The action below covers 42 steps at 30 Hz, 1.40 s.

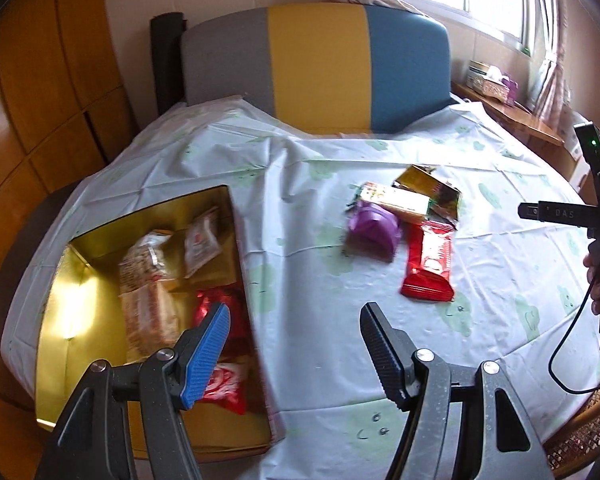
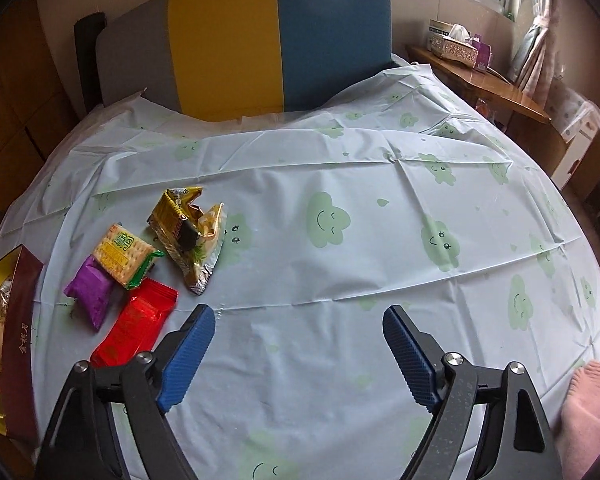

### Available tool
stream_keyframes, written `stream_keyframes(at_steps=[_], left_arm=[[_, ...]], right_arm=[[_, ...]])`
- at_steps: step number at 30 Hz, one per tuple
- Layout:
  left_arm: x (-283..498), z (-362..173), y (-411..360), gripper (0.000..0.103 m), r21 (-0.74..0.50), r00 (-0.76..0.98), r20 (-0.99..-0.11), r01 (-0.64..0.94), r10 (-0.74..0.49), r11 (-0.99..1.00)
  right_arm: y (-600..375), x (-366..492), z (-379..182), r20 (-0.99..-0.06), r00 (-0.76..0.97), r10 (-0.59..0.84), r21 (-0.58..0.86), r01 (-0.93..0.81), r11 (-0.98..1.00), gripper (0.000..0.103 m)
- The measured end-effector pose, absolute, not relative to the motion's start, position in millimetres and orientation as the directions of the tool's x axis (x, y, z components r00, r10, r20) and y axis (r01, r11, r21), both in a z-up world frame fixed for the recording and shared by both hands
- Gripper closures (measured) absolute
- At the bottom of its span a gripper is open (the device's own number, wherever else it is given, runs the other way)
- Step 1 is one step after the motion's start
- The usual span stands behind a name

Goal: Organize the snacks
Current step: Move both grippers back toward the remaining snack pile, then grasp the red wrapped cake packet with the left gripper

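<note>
**Snack sorting: partly complete, five packets outstanding**

Reference landmark: the gold box (image 1: 56,280), standing open on the covered table (image 2: 340,240).

1. Grippers. The left gripper (image 1: 296,344) hangs over the box's near corner with its jaws spread and nothing between them. The right gripper (image 2: 296,344) hangs over bare cloth, to the right of the box and on the near side of the loose packets. Its jaws are also spread, with only cloth visible between them. Neither tool grasps anything.

2. Work done. The box already holds several items: red wrappers (image 1: 220,376) at its near end, long clear biscuit packs (image 1: 148,292) in the middle, and a small white sachet (image 1: 200,244) toward the far end. Judged from this, a good share of the sorting is finished.

3. Work left. A cluster of five packets lies on the cloth to the right of the box, well apart from it.
   - Nearest: a red packet (image 2: 136,324), flat and glossy.
   - Beside it, closer to the box: a purple packet (image 2: 90,294), small and pillow-shaped.
   - Behind these: a cracker packet (image 2: 122,254), yellow with green ends, resting partly on the purple one.
   - Farthest: a gold-and-black packet (image 2: 176,216) and a crumpled pale one (image 2: 206,248), overlapping.

4. Assessment. The red packet appears the easiest next pick, since it lies flat and closest to the right gripper.

5. Background. Beyond the table stands a grey, yellow and blue chair back (image 2: 240,40).
</note>
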State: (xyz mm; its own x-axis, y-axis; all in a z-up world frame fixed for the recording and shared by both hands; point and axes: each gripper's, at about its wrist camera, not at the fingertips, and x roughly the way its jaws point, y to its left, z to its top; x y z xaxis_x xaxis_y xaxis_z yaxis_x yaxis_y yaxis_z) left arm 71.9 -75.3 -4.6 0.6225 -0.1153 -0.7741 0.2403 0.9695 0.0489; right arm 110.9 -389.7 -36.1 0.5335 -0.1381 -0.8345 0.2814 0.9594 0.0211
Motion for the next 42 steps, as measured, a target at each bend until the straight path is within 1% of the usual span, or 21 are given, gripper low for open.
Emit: stream_keyframes(at_steps=[7,16,21,24,29,36,42], left_arm=[[78,-13,-89,0.034,0.013,0.583,-0.799,0.265,-0.15,0.964],[79,-21,-105,0.034,0.015,0.562,-0.81,0.307,-0.168,0.952],[87,-28,-113,0.038,-0.023,0.513,-0.836,0.321,-0.194,0.947],[91,-30,-125,0.042,-0.015,0.506,-0.838,0.355,-0.205,0.935],[107,-38,-152,0.043,-0.056,0.461,-0.848,0.412,-0.261,0.91],[128,-56,-198,0.043,-0.02,0.434,-0.857,0.513,-0.279,0.858],[146,-76,-231,0.043,0.029,0.418,-0.872,0.564,-0.255,0.825]], right_arm=[[-393,111,-37,-0.839,0.524,-0.146,0.017,0.294,0.956,0.014],[-393,110,-36,-0.837,0.527,-0.151,0.013,0.295,0.955,0.014],[-393,109,-33,-0.832,0.535,-0.148,0.019,0.295,0.955,0.013],[-393,108,-30,-0.828,0.543,-0.141,0.032,0.296,0.955,0.013],[-394,107,-26,-0.82,0.558,-0.127,0.056,0.298,0.953,0.013],[-395,107,-24,-0.818,0.567,-0.098,0.09,0.295,0.951,0.013],[-399,108,-25,-0.825,0.56,-0.073,0.122,0.304,0.945,0.012]])
